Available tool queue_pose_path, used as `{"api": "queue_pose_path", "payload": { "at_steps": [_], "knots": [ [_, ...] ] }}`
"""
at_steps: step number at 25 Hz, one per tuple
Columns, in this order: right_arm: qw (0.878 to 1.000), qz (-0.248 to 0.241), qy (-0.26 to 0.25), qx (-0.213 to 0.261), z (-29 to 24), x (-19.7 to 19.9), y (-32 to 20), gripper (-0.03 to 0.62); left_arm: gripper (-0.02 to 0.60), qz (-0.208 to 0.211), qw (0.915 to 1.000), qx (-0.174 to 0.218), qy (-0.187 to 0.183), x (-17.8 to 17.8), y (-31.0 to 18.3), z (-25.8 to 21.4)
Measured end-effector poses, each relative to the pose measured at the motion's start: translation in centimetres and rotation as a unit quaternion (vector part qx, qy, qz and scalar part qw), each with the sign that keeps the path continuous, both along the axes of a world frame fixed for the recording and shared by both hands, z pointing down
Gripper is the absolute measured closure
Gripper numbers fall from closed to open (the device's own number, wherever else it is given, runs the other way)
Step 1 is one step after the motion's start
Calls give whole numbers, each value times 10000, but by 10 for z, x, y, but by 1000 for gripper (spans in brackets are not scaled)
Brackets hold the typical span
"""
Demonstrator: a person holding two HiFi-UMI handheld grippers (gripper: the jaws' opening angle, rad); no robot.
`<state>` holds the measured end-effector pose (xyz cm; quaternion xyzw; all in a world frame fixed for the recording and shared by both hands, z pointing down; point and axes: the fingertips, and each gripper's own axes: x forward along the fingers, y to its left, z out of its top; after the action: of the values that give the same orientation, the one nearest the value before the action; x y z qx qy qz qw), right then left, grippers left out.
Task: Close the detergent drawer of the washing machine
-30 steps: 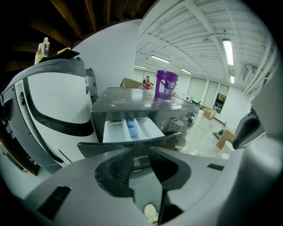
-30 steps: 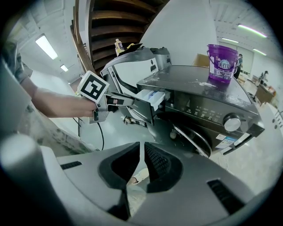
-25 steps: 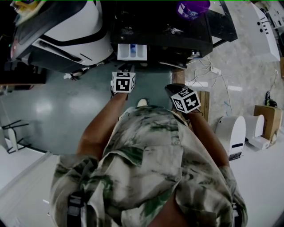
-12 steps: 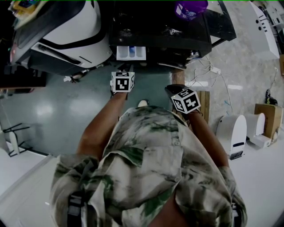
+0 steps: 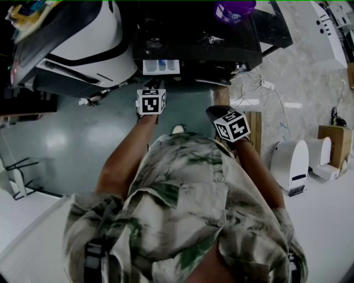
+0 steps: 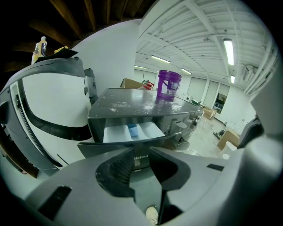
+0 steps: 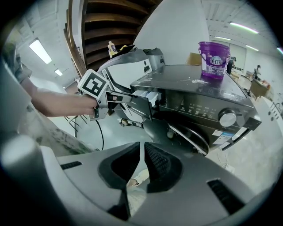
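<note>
The white detergent drawer [image 5: 161, 67] juts out of the dark washing machine [image 5: 199, 38], its compartments [image 6: 132, 131] showing. My left gripper [image 5: 157, 84] is right at the drawer's dark front panel [image 6: 132, 148], whether touching I cannot tell. It is open [image 6: 140, 159]; its jaws have just been closing a little, with nothing gripped between them. From the right gripper view it [image 7: 116, 102] reaches to the drawer front [image 7: 143, 97]. My right gripper [image 5: 213, 112] hangs back to the right of the drawer, its jaws [image 7: 142, 165] shut with nothing between them.
A purple bucket [image 5: 235, 9] stands on top of the machine. A large white and black appliance [image 5: 83, 38] sits directly left of it. A white device [image 5: 290, 163], a cardboard box [image 5: 332, 141] and loose cables [image 5: 260, 88] lie on the floor to the right.
The drawer shows a little less of its length than a second ago. The left gripper has edged toward the machine. The right gripper has stayed put.
</note>
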<state>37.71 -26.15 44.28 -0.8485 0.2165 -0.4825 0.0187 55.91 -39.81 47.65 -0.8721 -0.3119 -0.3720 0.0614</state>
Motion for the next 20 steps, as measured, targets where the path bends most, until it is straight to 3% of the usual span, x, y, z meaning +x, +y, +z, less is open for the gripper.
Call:
{"api": "queue_pose_path", "payload": {
  "at_steps": [20],
  "knots": [
    [9999,136,-45,-26,0,11,7,542,465,41,10000,7,39,30,9,-2]
  ]
}}
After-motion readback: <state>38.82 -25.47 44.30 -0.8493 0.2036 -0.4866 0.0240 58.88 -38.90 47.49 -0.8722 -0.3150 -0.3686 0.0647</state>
